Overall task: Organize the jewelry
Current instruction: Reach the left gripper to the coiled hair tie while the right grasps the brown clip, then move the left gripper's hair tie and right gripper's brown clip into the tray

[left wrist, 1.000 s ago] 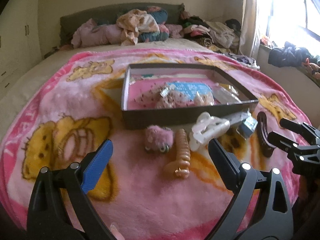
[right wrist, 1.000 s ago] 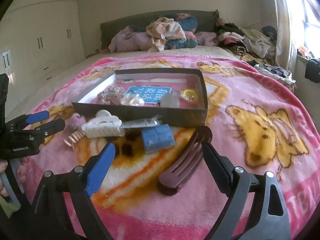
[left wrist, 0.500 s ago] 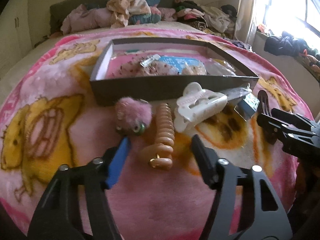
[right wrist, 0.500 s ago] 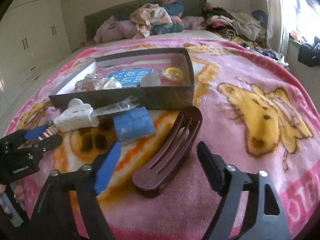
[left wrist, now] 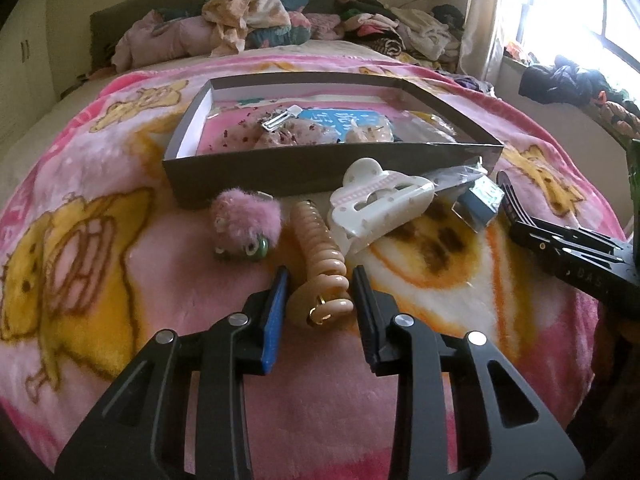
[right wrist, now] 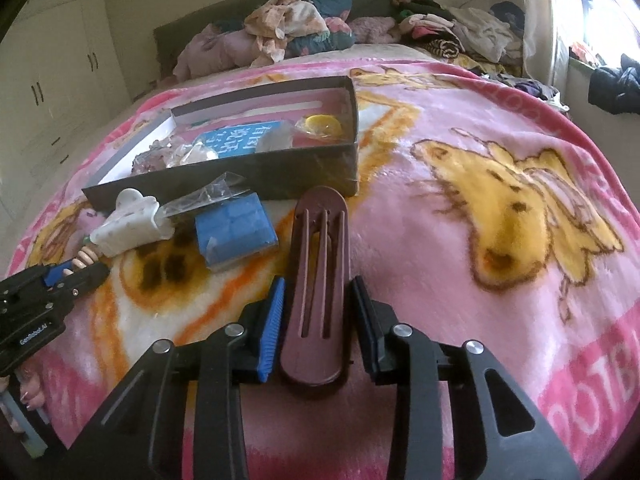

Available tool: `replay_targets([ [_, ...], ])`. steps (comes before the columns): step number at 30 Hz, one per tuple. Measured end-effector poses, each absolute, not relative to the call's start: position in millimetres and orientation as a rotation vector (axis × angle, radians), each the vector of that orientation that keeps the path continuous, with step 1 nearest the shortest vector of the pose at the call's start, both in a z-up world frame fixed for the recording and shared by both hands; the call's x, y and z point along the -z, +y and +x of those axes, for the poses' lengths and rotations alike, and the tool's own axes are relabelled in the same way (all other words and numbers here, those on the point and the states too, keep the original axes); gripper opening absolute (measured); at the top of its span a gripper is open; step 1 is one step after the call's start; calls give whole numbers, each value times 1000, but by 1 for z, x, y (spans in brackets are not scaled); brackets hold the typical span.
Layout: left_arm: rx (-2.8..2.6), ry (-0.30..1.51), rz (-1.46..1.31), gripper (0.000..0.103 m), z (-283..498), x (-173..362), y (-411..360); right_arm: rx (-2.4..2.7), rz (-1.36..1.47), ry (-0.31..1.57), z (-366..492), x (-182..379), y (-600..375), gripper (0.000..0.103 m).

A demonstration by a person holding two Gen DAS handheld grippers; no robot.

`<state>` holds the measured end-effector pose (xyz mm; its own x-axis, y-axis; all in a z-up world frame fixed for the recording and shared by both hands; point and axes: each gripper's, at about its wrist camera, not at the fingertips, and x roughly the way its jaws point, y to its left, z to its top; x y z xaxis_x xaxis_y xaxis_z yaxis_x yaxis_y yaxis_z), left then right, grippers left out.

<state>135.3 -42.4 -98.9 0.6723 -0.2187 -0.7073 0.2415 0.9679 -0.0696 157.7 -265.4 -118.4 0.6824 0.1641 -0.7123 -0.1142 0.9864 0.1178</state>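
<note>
A dark shallow box holding several packets lies on the pink blanket. In front of it lie a pink fluffy clip, a peach spiral hair tie, a white claw clip and a blue packet. My left gripper straddles the near end of the spiral hair tie, jaws narrowed beside it with small gaps. My right gripper straddles the maroon hair clip, jaws close on both sides. The box also shows in the right wrist view.
The pink blanket covers the bed. Piles of clothes lie at the headboard and along the window side. White wardrobes stand at the left. The right gripper's fingers show at the right of the left wrist view.
Both grippers moved forward and down onto their items and their jaws narrowed: the left around the spiral hair tie, the right around the maroon clip.
</note>
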Motion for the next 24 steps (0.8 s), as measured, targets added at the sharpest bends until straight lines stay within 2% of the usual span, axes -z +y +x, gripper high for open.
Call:
replay_targets([
  [24,248,692,-55,24,129,50,-23,-235,72,706,146,68,-262,32],
])
